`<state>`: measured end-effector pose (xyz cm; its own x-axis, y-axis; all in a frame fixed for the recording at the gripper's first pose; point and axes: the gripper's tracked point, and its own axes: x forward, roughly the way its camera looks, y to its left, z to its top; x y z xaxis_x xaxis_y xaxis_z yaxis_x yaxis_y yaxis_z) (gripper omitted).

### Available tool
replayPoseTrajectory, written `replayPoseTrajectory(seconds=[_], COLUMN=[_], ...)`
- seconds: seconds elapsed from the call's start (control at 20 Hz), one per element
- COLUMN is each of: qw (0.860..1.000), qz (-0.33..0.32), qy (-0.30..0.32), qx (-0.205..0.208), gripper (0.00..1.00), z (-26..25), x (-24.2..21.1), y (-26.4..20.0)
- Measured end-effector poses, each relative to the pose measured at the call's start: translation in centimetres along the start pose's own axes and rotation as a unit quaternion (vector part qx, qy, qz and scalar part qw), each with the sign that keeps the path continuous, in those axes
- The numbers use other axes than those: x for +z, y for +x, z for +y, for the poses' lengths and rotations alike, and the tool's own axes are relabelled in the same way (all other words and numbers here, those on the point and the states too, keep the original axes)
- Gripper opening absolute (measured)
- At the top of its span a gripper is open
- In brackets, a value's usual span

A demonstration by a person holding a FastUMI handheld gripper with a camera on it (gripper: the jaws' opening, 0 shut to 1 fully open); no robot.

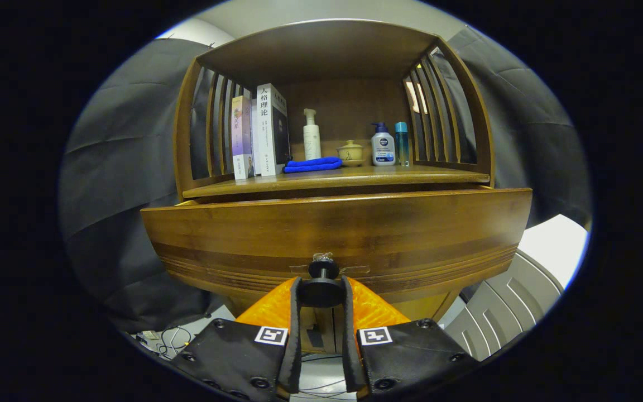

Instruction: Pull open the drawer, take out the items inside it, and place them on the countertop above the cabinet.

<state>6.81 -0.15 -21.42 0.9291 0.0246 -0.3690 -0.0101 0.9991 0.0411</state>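
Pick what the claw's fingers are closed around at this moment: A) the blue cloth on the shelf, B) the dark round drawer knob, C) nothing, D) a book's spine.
B: the claw has both fingers pressed against the sides of the drawer knob on the drawer front; the blue cloth lies up on the shelf beyond.

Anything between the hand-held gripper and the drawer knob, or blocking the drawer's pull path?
Nothing visible. The hand-held gripper already has the drawer knob between its two fingers, one finger on each side. No object sits in front of the drawer front. The countertop above holds books, bottles and a blue cloth toward the back.
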Motion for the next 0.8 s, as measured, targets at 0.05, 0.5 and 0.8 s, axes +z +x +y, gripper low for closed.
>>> replayPoseTrajectory(seconds=[0.05,0.5,0.8], qw=[1.0,1.0,0.999], qz=[0.0,-0.002,-0.006], qy=[-0.003,-0.017,-0.027], qx=[0.0,0.007,0.018], gripper=[0.33,0.33,0.33], z=[0.1,0.3,0.9], x=[-0.2,-1.5,-2.2], y=[-0.4,-3.8,-6.0])
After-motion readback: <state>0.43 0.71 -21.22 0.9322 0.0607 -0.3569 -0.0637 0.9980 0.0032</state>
